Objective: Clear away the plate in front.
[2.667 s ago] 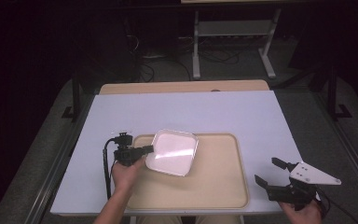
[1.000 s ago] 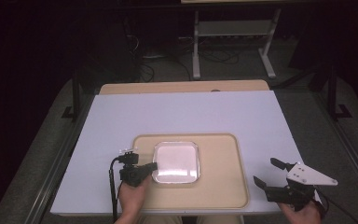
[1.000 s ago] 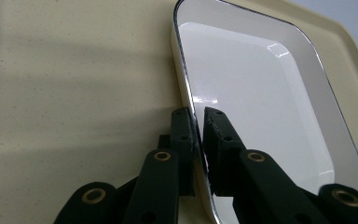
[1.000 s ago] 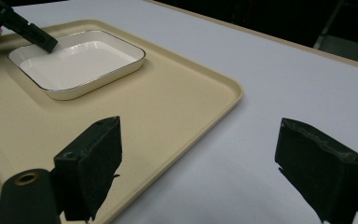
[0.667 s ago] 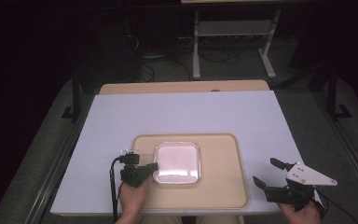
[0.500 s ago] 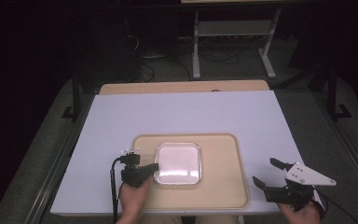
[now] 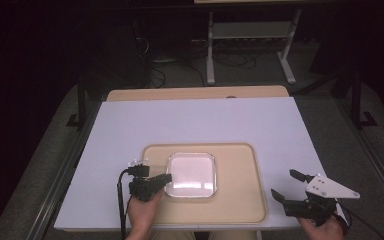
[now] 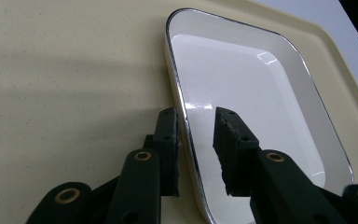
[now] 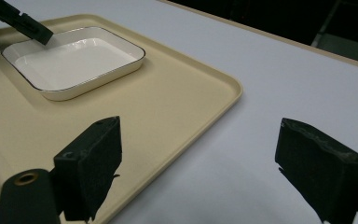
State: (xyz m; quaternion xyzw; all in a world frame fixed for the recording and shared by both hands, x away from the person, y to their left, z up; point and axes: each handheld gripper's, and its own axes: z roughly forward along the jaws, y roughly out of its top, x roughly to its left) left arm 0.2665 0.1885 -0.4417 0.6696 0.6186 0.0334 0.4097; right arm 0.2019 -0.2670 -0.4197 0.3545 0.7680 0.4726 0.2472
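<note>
high view: white table top [image 7: 200, 120] with a strip of wood along the far edge, dark room behind, grey carpet, white metal stand [image 7: 250, 40] and loose cables on the floor. beige tray [image 7: 240, 200] sitting near the front edge. white square dish [image 7: 191, 174] lying flat on the tray's left half. left gripper [image 7: 166, 178] at the dish's left rim. right gripper [image 7: 286, 186] off the tray's right side, over bare table, jaws spread, nothing between.

left gripper view: jaws straddling the dish rim [image 8: 186, 130], one outside, one inside, just been opening; pads off the rim, visible gap.

right gripper view: jaws wide apart over tray edge [image 9: 233, 93] and table, dish [image 9: 74, 60] well beyond, left gripper's tip [image 9: 32, 30] at its far corner.
</note>
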